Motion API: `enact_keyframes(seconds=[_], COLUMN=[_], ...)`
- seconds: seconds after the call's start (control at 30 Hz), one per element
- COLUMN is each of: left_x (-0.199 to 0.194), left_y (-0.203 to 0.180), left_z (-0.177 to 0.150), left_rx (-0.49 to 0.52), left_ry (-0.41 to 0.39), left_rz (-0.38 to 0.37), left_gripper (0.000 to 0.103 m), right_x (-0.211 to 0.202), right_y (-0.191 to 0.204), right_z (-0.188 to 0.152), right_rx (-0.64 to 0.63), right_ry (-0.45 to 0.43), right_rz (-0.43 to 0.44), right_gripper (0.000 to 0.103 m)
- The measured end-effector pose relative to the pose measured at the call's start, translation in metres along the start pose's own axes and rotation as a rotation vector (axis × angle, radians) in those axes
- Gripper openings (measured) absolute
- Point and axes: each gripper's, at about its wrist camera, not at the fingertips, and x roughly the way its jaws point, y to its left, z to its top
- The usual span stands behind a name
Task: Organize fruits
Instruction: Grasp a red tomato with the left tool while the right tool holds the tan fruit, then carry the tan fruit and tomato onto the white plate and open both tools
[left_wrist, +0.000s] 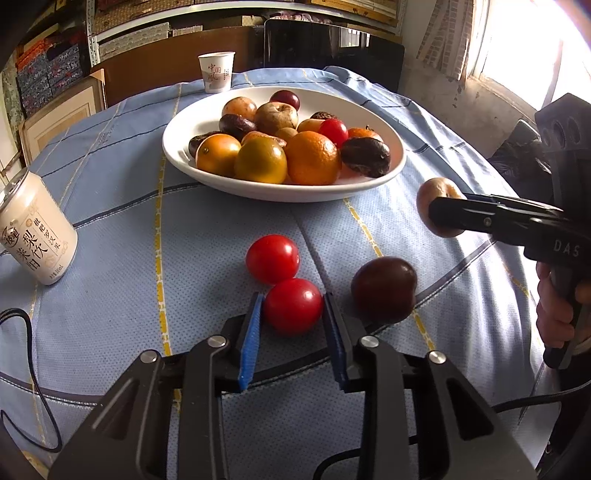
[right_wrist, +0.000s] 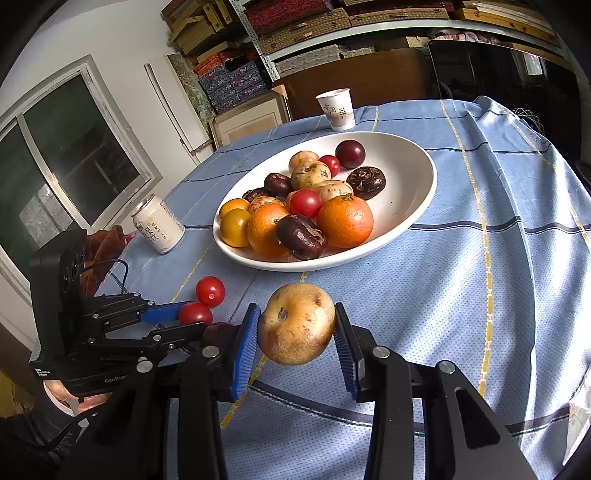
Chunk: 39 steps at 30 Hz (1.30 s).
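Two tongs are in play, one in each of my hands. My left tongs (left_wrist: 293, 306) have narrowed onto a cherry tomato (left_wrist: 293, 306), blue pads pressing it from both sides as it sits on the surface (left_wrist: 110, 221), which is covered in a blue checked cloth. A second cherry tomato (left_wrist: 272, 258) lies just beyond it, touching it, and one dark plum (left_wrist: 384, 289) rests just to the right of the tongs. That makes three loose fruits on the cloth.

My right tongs (right_wrist: 297, 325) hold a speckled tan apple (right_wrist: 296, 323) clear above the surface, pinched between both pads, near the front rim of the white bowl (right_wrist: 413, 206).

In that bowl I count two oranges, two yellow-green citrus, two cherry tomatoes and one dark plum at the far side. There are also several brown wrinkled fruits and tan apples, too heaped to count for certain.

One paper cup (right_wrist: 335, 109) stands behind the bowl. One drink can (right_wrist: 158, 229) stands off to the bowl's left.
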Motion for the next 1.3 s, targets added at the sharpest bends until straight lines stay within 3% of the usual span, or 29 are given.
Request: enact_keyframes(seconds=[0.3, 0.43, 0.53, 0.67, 0.9, 0.97, 1.0, 1.03, 1.1, 1.17, 1.2, 1.3], left_x=[-0.013, -0.030, -0.043, -0.040, -0.001, 0.009, 0.010, 0.008, -0.007, -0.023, -0.029, -0.048], left_y=[-0.002, 0.000, 0.006, 0.016, 0.030, 0.036, 0.039, 0.041, 0.043, 0.042, 0.041, 0.036], left_z=[-0.002, 0.001, 0.023, 0.066, 0.139, 0.149, 0.152, 0.152, 0.144, 0.131, 0.123, 0.088], left_rx=[0.009, 0.008, 0.007, 0.005, -0.015, -0.052, -0.070, -0.095, -0.108, -0.092, -0.091, -0.074], left_ry=[-0.032, -0.073, -0.111, -0.141, -0.143, -0.134, -0.137, -0.156, -0.197, -0.219, -0.231, -0.250], left_rz=[-0.006, -0.048, -0.068, -0.039, 0.024, 0.038, 0.051, 0.062, 0.049, 0.088, 0.111, 0.160], left_gripper=[0.032, 0.032, 0.032, 0.031, 0.031, 0.047, 0.070, 0.080, 0.081, 0.086, 0.096, 0.098], right_x=[-0.006, -0.015, -0.020, -0.016, 0.019, 0.024, 0.023, 0.020, 0.008, -0.005, -0.008, -0.014], right_y=[0.006, 0.009, 0.008, 0.004, -0.019, -0.022, -0.023, -0.022, -0.012, 0.004, 0.012, 0.036], right_z=[0.000, 0.001, 0.010, 0.036, 0.078, 0.084, 0.085, 0.085, 0.081, 0.073, 0.069, 0.045], right_rx=[-0.022, -0.022, -0.002, -0.002, 0.035, 0.040, 0.047, 0.048, 0.006, -0.070, -0.107, -0.206], right_ry=[-0.027, -0.073, -0.129, -0.204, -0.192, -0.204, -0.218, -0.222, -0.223, -0.229, -0.222, -0.195], right_rz=[0.024, 0.086, 0.106, 0.054, 0.027, 0.017, 0.005, 0.003, 0.032, 0.061, 0.077, 0.111], right_gripper=[0.040, 0.040, 0.040, 0.040, 0.042, 0.047, 0.059, 0.059, 0.059, 0.059, 0.062, 0.074])
